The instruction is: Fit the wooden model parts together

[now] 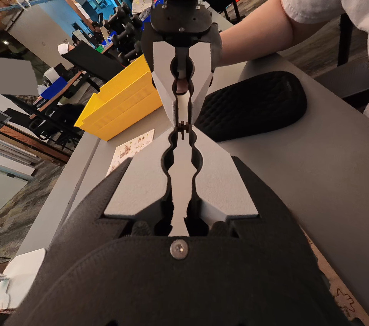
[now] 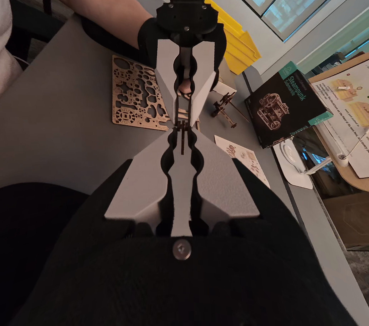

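Note:
My two grippers meet tip to tip above the grey table (image 1: 279,176). In the left wrist view my left gripper (image 1: 182,133) comes up from the bottom, shut on a small dark wooden part (image 1: 182,129). My right gripper (image 1: 182,121) reaches down from the top, and its tips pinch the same cluster of parts. In the right wrist view my right gripper (image 2: 181,132) is shut on a thin dark wooden strip (image 2: 182,145) that stands on edge between its fingers. My left gripper (image 2: 181,122) opposite holds a small wooden piece (image 2: 182,124) pressed against the strip. How the parts interlock is too small to tell.
A punched-out wooden part sheet (image 2: 135,94) lies on the table (image 2: 60,116). A small partly built wooden assembly (image 2: 223,108), a dark model box (image 2: 285,106) and a printed sheet (image 2: 243,158) lie beside it. A yellow bin (image 1: 119,104) and a black pad (image 1: 249,104) are at the far side. Left and right tips are no more than a few centimetres apart.

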{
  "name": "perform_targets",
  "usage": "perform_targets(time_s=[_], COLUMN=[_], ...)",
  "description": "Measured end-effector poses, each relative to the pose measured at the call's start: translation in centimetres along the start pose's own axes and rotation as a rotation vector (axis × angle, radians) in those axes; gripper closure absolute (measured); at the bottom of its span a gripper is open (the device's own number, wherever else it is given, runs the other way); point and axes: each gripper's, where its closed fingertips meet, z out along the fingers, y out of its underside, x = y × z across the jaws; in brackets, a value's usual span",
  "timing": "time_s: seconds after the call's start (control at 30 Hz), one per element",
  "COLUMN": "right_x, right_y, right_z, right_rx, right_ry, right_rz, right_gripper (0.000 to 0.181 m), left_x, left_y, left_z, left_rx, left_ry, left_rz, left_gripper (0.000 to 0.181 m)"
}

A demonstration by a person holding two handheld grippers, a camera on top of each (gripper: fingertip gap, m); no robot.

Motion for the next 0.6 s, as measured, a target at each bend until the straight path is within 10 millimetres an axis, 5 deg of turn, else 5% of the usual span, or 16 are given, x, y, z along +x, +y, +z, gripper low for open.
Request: perform_targets(time_s=[0.6], right_x=[-1.7], right_y=[1.3], right_z=[0.5], right_rx=[0.011], right_ry=[-0.194], right_rz=[0.187], right_gripper=[0.172], left_x=[1.7], left_y=[1.4], left_z=[0.4], left_rx=[-0.089], left_ry=[0.115], left_rz=[-0.010], left_gripper=[0.173])
